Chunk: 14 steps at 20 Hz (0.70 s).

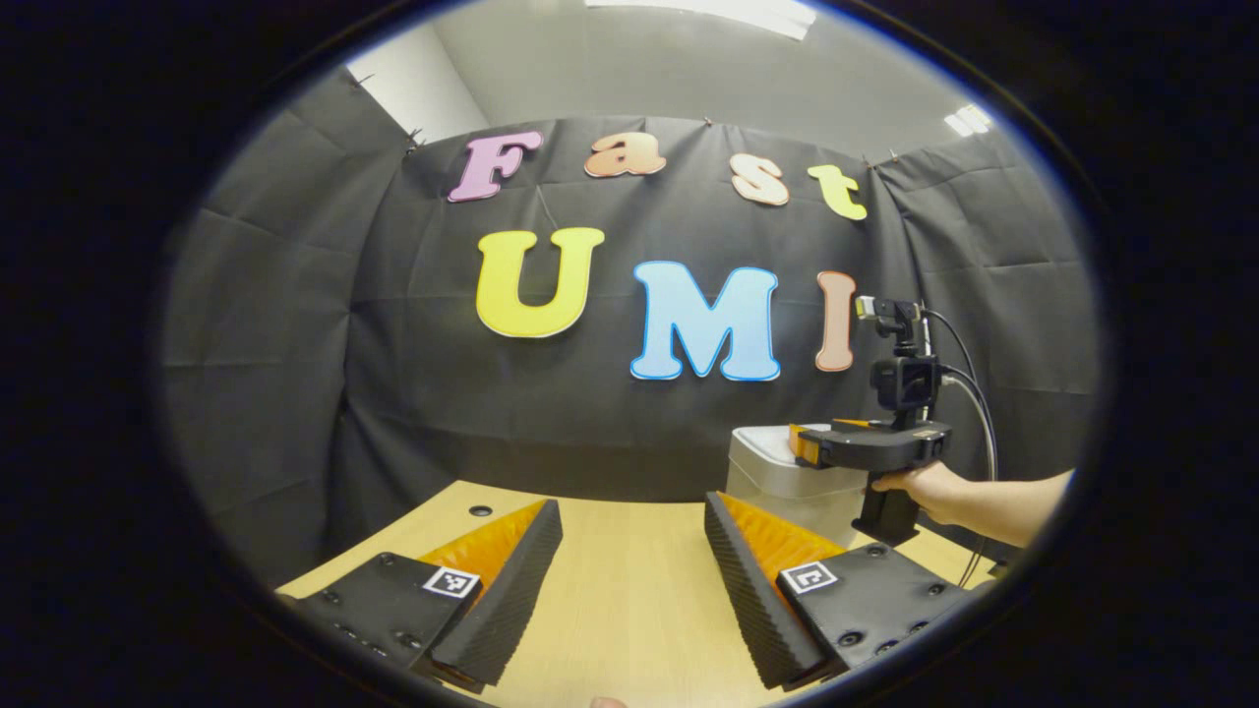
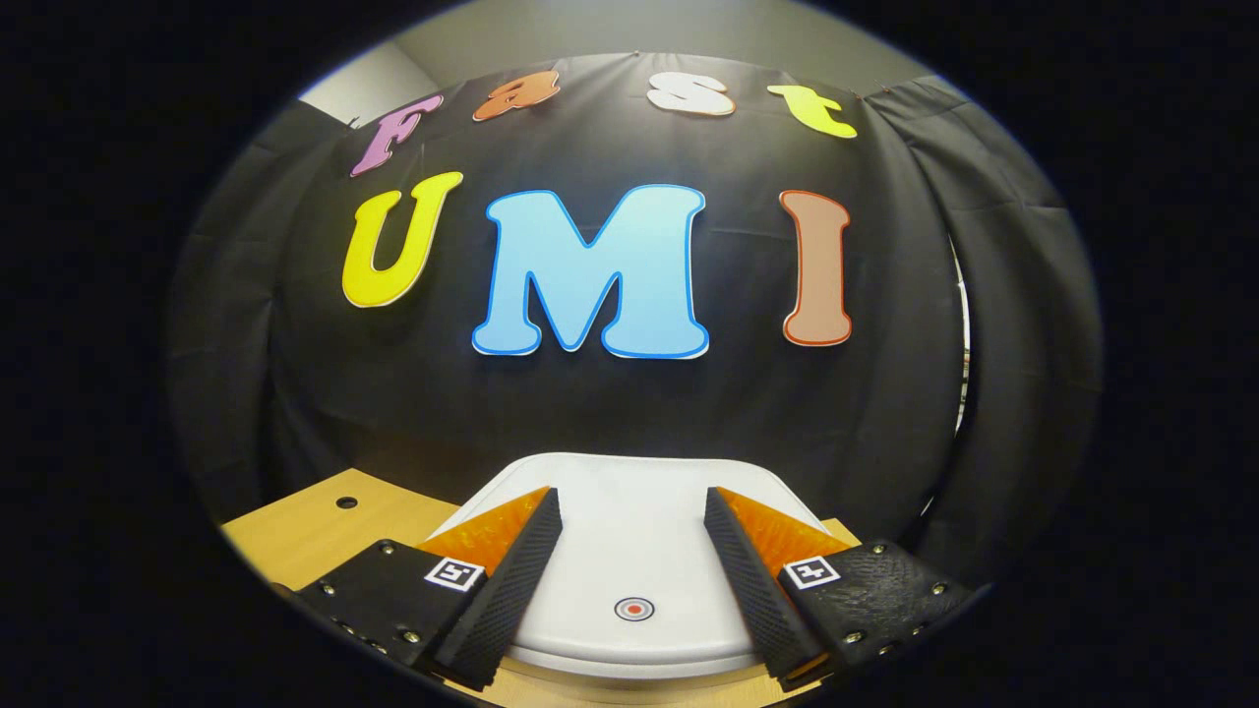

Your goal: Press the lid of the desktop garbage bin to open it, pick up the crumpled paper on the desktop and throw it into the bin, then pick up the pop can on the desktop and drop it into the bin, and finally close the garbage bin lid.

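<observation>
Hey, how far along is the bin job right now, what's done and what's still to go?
Nothing looks done yet, or else everything is; the pictures alone cannot settle it. The bin lid is closed. In hand: the right hand-held gripper is open, poised over the lid near its round press mark. The left hand-held gripper is open over the table, holding nothing. If starting: pressing the lid open, binning paper and can, closing.

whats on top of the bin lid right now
The bin lid is shut and bare except a small round target mark; the right hand-held gripper hovers open above it. The bin's inside is hidden.
</observation>
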Available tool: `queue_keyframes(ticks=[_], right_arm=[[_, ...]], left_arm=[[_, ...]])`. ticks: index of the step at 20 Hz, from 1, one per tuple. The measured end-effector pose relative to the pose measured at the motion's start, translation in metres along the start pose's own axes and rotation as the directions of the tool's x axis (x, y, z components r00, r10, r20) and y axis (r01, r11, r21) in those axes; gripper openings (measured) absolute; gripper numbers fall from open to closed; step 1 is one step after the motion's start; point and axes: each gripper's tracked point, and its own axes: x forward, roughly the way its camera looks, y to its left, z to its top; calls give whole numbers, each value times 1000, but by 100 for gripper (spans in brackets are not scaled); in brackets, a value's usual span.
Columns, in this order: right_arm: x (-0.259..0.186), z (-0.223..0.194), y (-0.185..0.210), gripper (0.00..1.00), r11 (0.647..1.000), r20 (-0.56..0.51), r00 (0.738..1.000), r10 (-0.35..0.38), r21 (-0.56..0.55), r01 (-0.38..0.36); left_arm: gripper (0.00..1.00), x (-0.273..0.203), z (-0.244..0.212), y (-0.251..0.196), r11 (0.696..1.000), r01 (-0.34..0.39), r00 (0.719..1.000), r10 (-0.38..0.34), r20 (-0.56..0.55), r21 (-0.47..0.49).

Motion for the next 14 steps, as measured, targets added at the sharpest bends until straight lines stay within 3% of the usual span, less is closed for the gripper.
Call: queue_keyframes(ticks=[14], right_arm=[[1,2,-2,95,999,42,999,-34,18,33]], left_arm=[[95,-27,19,3,999,-40,998,40,57,-4]])
